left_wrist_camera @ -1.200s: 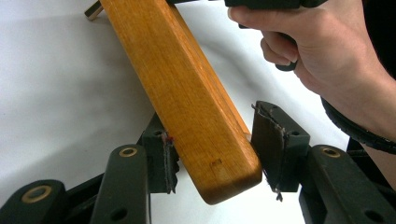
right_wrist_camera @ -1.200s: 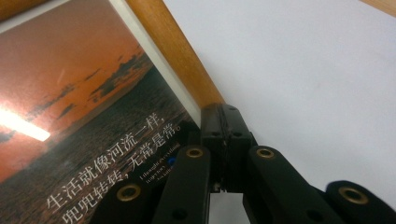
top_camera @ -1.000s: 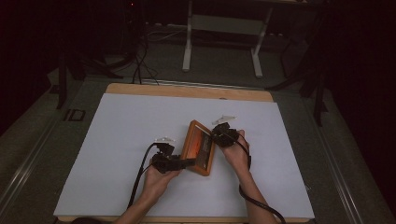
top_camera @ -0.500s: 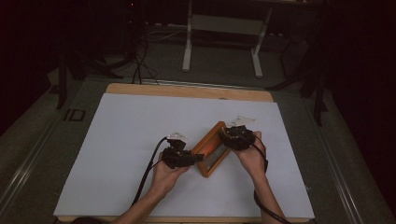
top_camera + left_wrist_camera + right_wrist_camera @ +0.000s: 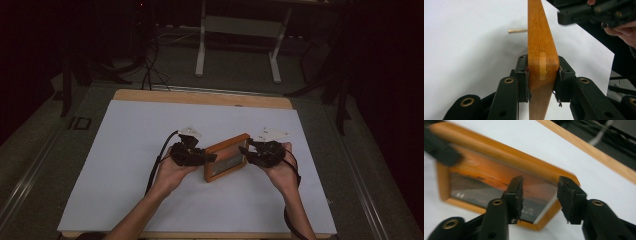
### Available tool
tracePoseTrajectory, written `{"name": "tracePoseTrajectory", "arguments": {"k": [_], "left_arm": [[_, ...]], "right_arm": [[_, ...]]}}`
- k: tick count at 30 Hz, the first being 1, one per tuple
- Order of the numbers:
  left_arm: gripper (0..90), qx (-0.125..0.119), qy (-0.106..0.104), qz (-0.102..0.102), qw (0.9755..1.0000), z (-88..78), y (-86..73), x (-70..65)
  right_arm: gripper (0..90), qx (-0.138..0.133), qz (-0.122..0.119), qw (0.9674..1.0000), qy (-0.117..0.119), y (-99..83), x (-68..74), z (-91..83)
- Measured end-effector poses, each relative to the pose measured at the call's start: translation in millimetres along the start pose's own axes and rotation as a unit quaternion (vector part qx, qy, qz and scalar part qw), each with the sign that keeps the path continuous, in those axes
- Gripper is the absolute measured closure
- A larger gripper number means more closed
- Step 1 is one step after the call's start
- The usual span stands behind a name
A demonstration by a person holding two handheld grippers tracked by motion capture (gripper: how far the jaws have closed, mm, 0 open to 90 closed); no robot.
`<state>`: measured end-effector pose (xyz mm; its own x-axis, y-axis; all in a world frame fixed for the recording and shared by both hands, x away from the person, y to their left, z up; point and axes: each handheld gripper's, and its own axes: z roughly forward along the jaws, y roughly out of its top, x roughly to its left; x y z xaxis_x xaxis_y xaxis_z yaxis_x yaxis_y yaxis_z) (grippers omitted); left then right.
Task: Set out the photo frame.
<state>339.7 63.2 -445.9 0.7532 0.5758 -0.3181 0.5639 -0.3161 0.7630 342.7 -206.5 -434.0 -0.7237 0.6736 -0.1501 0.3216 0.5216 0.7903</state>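
An orange wooden picture frame (image 5: pixel 226 157) with a sunset photo hangs just above the white sheet, turned crosswise between my hands. My left gripper (image 5: pixel 209 157) is shut on its left end; its jaws have just been closing, and in the left gripper view both pads (image 5: pixel 523 75) press the frame's edge (image 5: pixel 540 37). My right gripper (image 5: pixel 245 152) stands at the frame's right end. Its jaws have just been opening, and in the right gripper view (image 5: pixel 539 192) the pads stand apart from the frame's corner (image 5: pixel 486 172), which lies behind them.
A white sheet (image 5: pixel 150 130) covers the wooden table (image 5: pixel 200 97). A short wooden dowel (image 5: pixel 517 30) lies on the sheet beyond the frame. A metal stand (image 5: pixel 240 30) and cables sit on the dark floor past the far edge.
The frame has swung from pointing away from me to lying crosswise, and has risen a little. My right hand has moved to the right and its jaws have let go of the frame.
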Motion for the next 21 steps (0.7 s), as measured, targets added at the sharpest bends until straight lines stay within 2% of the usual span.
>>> {"name": "tracePoseTrajectory", "arguments": {"k": [3, 5, 10, 11, 12, 13, 14, 16, 20, 21], "left_arm": [[69.0, 0.001, 0.001, 0.029, 0.9996, -9.0, 7.7, -0.8], [69.0, 0.004, -0.001, 0.05, 0.9988, -14.2, 12.3, -1.3], [69.0, 0.01, -0.022, 0.109, 0.9937, -22.7, 21.1, -5.1], [69.0, 0.012, -0.029, 0.118, 0.9926, -23.9, 22.3, -5.6], [68.9, 0.012, -0.029, 0.118, 0.9926, -23.9, 22.3, -5.6], [68.9, 0.012, -0.044, 0.127, 0.9908, -25.6, 23.0, -7.8], [68.9, 0.011, -0.05, 0.132, 0.9899, -25.8, 22.8, -9.4], [68.8, 0.008, -0.054, 0.145, 0.988, -25.5, 21.9, -12.5], [68.8, 0.007, -0.058, 0.16, 0.9854, -25.4, 21.8, -12.6], [68.7, 0.007, -0.059, 0.162, 0.9849, -25.7, 21.5, -11.9]], "right_arm": [[48.1, -0.016, -0.026, 0.9993, 0.018, 7.6, 6.8, -2.3], [44.4, -0.026, -0.037, 0.9982, 0.039, 12.3, 10.6, -3.5], [35.6, -0.035, -0.062, 0.9938, 0.086, 22.8, 16.8, 0.7], [34.3, -0.034, -0.068, 0.9927, 0.094, 24.6, 17.9, 2.4], [34.3, -0.034, -0.068, 0.9927, 0.094, 24.6, 17.9, 2.4], [32.8, -0.036, -0.075, 0.9913, 0.101, 26.2, 19.2, 4.2], [30.5, -0.035, -0.088, 0.9869, 0.131, 29.4, 21.1, 8.6], [30.3, -0.032, -0.098, 0.9825, 0.155, 31.4, 23.9, 13.1], [39.5, -0.016, -0.12, 0.9735, 0.194, 33.4, 30.3, 20.6], [40.7, -0.012, -0.125, 0.9731, 0.193, 33.7, 31.0, 20.7]]}}
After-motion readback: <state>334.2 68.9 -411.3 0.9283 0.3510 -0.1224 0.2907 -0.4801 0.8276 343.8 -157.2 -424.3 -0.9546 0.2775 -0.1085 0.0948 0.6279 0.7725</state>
